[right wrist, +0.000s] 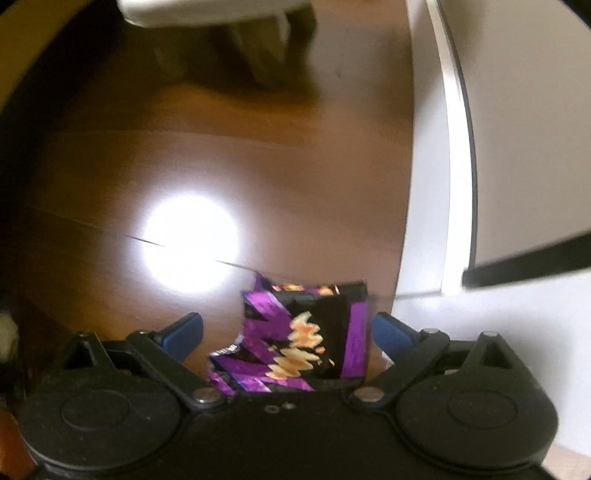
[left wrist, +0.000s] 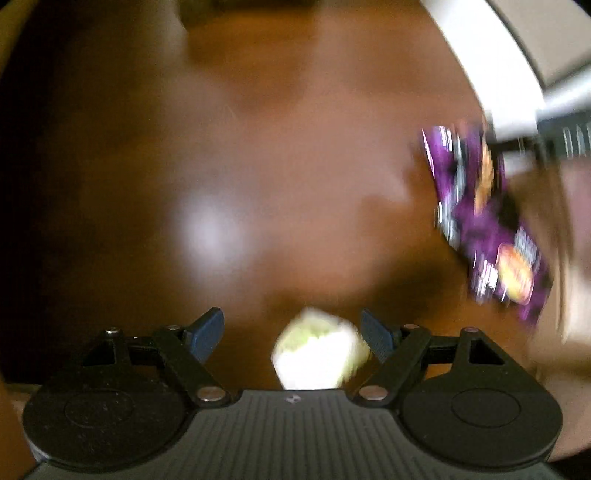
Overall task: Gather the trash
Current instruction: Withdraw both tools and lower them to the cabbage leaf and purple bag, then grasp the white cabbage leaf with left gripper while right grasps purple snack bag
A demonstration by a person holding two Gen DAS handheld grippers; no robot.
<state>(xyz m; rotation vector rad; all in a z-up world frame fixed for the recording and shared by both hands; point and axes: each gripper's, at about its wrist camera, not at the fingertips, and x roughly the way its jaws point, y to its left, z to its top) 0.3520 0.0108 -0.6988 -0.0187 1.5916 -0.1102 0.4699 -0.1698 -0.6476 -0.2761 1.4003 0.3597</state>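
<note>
A crumpled pale green-white paper ball point(left wrist: 319, 350) lies on the brown wooden floor between the fingers of my left gripper point(left wrist: 291, 330), whose jaws stand wide open; it looks untouched. A purple snack wrapper point(left wrist: 484, 221) with orange print lies to the right in the blurred left wrist view. In the right wrist view the same wrapper point(right wrist: 295, 339) sits between the open blue fingertips of my right gripper point(right wrist: 286, 332), its lower part hidden by the gripper body. I cannot tell whether the fingers touch it.
A white cabinet or door panel point(right wrist: 498, 147) stands along the right, with its edge in the left wrist view point(left wrist: 491, 55). A white furniture piece point(right wrist: 207, 11) with a dark leg is at the far top. A bright light glare point(right wrist: 190, 245) shows on the floor.
</note>
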